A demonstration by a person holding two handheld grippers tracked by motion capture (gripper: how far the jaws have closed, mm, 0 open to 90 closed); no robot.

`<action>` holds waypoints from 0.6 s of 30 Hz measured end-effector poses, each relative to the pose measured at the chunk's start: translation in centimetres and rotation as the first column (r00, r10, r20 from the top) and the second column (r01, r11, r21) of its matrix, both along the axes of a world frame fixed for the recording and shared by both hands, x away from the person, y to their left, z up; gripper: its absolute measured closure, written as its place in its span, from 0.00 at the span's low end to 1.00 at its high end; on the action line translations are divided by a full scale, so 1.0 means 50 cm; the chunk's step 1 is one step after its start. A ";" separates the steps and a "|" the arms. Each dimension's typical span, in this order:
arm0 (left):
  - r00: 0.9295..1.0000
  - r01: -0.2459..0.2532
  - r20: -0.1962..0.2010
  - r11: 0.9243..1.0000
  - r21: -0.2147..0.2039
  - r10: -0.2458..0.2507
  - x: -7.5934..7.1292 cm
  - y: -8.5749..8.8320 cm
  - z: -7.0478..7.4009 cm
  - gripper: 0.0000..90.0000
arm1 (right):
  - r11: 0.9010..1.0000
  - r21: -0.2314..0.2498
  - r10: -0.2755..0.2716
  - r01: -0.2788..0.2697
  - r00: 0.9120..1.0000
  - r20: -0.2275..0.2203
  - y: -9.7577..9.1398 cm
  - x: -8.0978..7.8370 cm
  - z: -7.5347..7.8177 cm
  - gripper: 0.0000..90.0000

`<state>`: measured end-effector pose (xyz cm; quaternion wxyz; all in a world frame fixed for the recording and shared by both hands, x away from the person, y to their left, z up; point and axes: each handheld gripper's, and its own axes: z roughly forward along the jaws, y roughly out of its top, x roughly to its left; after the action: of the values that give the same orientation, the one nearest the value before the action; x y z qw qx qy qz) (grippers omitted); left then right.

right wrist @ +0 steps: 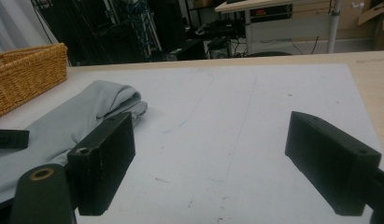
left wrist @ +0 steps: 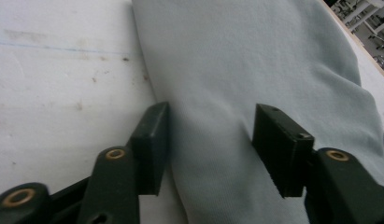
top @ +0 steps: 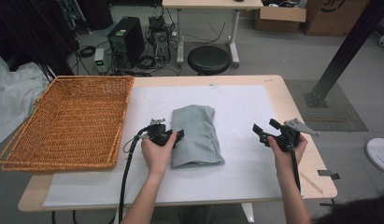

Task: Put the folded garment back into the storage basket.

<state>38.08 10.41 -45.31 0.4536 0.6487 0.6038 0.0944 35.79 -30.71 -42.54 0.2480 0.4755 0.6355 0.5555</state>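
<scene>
Folded grey garment (top: 196, 135) lies mid-counter on white mat (top: 241, 121), long axis running away from person. Left gripper (top: 173, 136) at its left edge, jaws half spread, straddling cloth fold, pads not visibly pressing. Right gripper (top: 266, 128) well apart to right, jaws spread wide, holding nothing. Left hand nearer. Wicker basket (top: 68, 122) sits further left, beyond left gripper.

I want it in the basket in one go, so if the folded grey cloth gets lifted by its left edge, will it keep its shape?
Probably not. The cloth looks soft, with rounded folds and creases, so it would likely droop and unfold. The left gripper straddles just one edge, so the rest may hang. It looks light and unlikely to slip.
</scene>
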 end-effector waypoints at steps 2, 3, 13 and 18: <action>1.000 0.004 0.001 1.000 0.026 -0.005 -0.001 -0.004 0.001 0.57 | 1.000 -0.001 0.001 -0.001 1.000 0.001 0.001 0.000 0.000 0.18; 1.000 0.011 0.006 0.999 0.051 -0.011 -0.001 -0.006 0.002 0.59 | 1.000 0.001 0.002 -0.002 1.000 0.001 0.001 0.000 0.000 0.18; 0.996 0.059 0.064 0.991 0.116 -0.066 -0.002 -0.026 -0.004 0.87 | 1.000 -0.001 0.005 -0.005 1.000 0.001 0.000 -0.002 0.000 0.18; 0.990 0.090 0.098 0.993 0.071 -0.097 -0.004 -0.009 0.009 0.90 | 1.000 0.000 0.006 -0.006 1.000 0.004 -0.002 -0.004 0.004 0.18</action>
<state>37.90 9.96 -44.86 0.4659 0.6854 0.5454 0.1256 35.57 -30.80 -42.34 0.2476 0.4726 0.6364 0.5571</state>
